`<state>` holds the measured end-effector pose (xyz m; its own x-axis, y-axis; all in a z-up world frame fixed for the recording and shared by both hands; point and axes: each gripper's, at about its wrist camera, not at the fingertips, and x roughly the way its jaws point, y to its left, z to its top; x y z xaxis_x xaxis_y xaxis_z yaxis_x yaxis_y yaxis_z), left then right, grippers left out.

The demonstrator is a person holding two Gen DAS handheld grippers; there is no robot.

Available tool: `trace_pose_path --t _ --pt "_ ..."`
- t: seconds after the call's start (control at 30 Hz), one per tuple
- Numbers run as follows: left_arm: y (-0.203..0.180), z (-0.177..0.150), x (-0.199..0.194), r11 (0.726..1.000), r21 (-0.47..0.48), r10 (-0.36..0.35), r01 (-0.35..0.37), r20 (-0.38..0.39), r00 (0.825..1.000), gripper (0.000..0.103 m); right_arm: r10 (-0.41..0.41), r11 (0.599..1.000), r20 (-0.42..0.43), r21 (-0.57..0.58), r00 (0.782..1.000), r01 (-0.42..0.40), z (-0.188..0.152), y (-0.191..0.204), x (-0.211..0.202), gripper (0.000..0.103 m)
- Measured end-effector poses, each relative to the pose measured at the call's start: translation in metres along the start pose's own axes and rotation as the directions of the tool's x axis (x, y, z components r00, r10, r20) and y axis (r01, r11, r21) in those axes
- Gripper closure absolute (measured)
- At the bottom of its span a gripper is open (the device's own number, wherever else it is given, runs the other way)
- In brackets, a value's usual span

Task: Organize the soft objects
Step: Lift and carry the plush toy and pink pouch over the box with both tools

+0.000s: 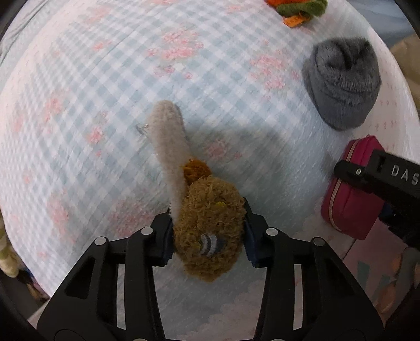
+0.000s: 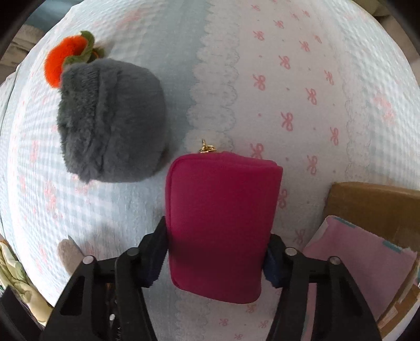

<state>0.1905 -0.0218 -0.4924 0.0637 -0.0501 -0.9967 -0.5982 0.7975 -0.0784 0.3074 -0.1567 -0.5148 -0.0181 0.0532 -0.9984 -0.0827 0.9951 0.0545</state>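
Note:
My left gripper [image 1: 208, 233] is shut on a brown plush toy [image 1: 210, 228] with a long beige tail [image 1: 168, 141], held above the bed. My right gripper [image 2: 218, 258] is shut on a magenta zip pouch [image 2: 220, 217], also held above the bed; the pouch also shows in the left wrist view [image 1: 351, 188] with the right gripper's body over it. A grey fluffy hat [image 2: 107, 123] lies on the quilt to the pouch's upper left and shows in the left wrist view [image 1: 341, 81]. An orange and green plush [image 2: 65, 57] lies behind the hat and shows in the left wrist view [image 1: 299, 10].
The bed is covered by a pale blue checked quilt [image 1: 105, 78] and a white sheet with pink bows [image 2: 302, 91]. A cardboard box [image 2: 375, 204] with pink lining [image 2: 362, 262] stands at the lower right. The beige tail tip [image 2: 69, 253] shows at the lower left.

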Motion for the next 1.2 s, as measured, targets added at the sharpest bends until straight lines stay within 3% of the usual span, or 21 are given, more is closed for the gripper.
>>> trace_pose_path --t 0.33,0.7,0.97,1.2 --pt "0.042 0.018 -0.027 0.999 -0.002 -0.033 0.033 0.055 0.998 0.068 0.028 1.0 0.024 0.003 0.999 -0.028 -0.007 0.008 -0.013 0.062" --pt "0.048 0.027 -0.092 0.997 0.035 -0.073 0.069 0.146 0.987 0.068 0.077 0.997 0.098 0.011 0.992 -0.079 -0.026 0.003 -0.083 0.066" --pt "0.05 0.017 -0.168 0.987 0.133 -0.124 0.09 0.277 0.953 0.068 0.134 0.991 0.223 -0.016 0.966 -0.134 -0.055 0.002 -0.162 0.067" --pt "0.047 -0.006 -0.236 0.965 0.228 -0.207 0.129 0.364 0.908 0.068 0.162 0.986 0.37 -0.032 0.915 -0.162 -0.096 -0.001 -0.232 0.067"
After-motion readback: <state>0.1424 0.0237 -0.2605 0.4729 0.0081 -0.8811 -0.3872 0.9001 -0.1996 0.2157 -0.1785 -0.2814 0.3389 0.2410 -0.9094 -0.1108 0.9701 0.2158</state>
